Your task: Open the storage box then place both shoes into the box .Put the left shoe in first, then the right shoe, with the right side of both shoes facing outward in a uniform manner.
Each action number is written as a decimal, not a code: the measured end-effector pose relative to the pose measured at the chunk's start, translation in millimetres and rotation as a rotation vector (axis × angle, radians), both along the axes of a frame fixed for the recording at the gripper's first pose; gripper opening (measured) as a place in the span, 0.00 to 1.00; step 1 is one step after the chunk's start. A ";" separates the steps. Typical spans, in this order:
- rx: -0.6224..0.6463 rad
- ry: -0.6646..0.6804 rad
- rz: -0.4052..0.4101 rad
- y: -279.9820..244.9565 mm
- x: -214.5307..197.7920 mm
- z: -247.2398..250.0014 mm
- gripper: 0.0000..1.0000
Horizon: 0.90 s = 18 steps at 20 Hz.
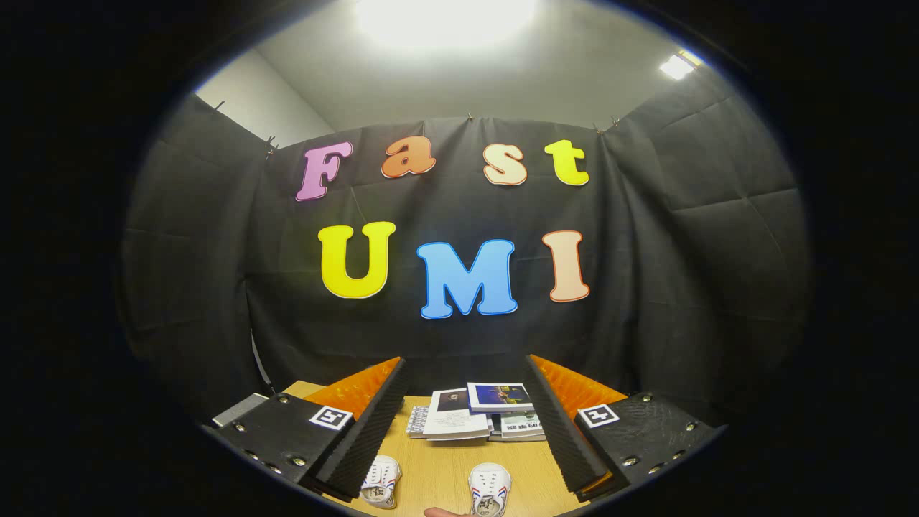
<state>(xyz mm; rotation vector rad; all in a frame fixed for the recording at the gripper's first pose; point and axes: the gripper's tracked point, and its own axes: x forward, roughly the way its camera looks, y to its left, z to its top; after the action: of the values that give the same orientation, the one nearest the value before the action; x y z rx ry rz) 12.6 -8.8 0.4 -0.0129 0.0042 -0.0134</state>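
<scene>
Nearest, gripper (459, 438) spread wide apart, clamped on nothing, black ribbed pads (366, 424) facing inward and orange backing showing behind them. Small square markers on both finger mounts. Low between the fingers, just below the tips, two white shoes on the wooden tabletop (438, 467): left-hand shoe (380, 482) close beside the left finger's pad, right-hand shoe (490, 490) nearer the middle, well apart from the first. Red and blue stripes visible on both; which is the left foot's and which the right's cannot be told. Touching neither finger. A fingertip of a person (446, 512) just showing at the near edge, close beside the right-hand shoe. Farther ahead, between the fingertips, a loose stack of books (474, 416) lying flat on the tabletop, top one with a dark blue cover, another white-covered one beside it. Off beyond the left finger's mount, a grey flat object (240, 408) at the tabletop's edge, too little seen to name. Beyond all, black cloth wall, pale ceiling and bright lamps above.
</scene>
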 end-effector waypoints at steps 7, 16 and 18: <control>0.000 0.013 0.007 8.2 6.6 -5.2 0.99; 0.026 0.070 0.054 27.9 29.0 -31.2 0.99; 0.052 0.111 0.104 42.3 35.8 -47.0 0.99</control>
<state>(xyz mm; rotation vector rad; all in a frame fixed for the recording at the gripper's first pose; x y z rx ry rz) 48.3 33.5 -46.6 0.0382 0.1151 0.0916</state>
